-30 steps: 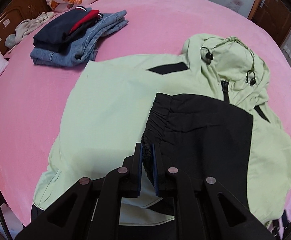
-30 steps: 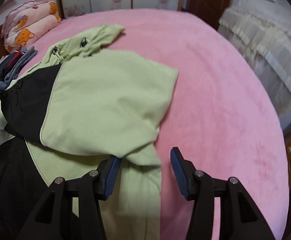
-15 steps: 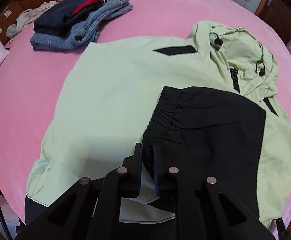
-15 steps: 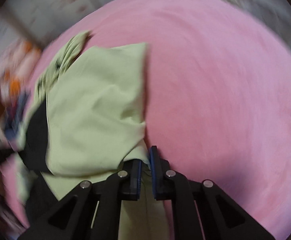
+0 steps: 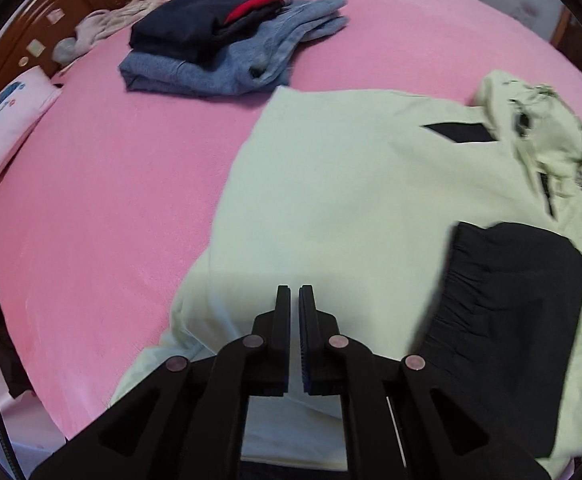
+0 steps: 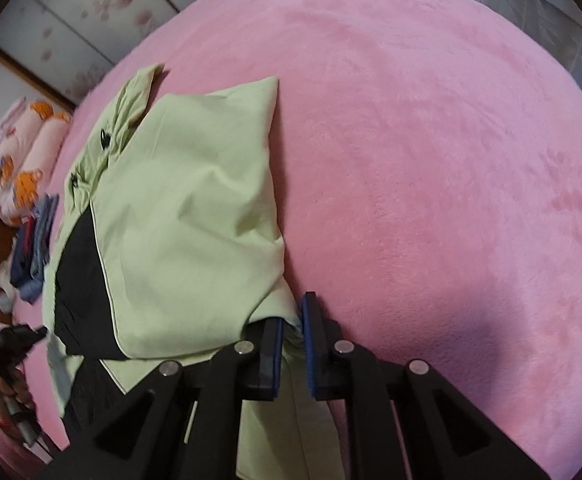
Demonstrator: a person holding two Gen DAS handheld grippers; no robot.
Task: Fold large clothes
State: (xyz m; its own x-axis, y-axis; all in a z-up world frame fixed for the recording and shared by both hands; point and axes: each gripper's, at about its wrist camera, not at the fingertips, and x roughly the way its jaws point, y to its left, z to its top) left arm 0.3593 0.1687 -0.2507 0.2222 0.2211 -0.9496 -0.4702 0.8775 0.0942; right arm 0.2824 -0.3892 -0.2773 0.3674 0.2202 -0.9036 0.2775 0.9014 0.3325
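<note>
Left gripper [image 5: 295, 300] has let go of the black elastic cuff [image 5: 463, 280], now lying off to its right, and sits clenched empty over the light-green jacket [image 5: 351, 200]. Right gripper [image 6: 293, 320] just closed, pinching a bunched fold of the green sleeve [image 6: 195, 216], so next fold is set up. Thin, crinkly shell fabric on a plush pink bed [image 6: 431, 160]

1. A pale green hooded jacket [image 5: 331, 200] with black panels is spread flat on the pink bed [image 5: 111, 200].
2. Its black-cuffed sleeve [image 5: 507, 300] is folded across the body.
3. The hood [image 5: 539, 136] lies crumpled.
</note>
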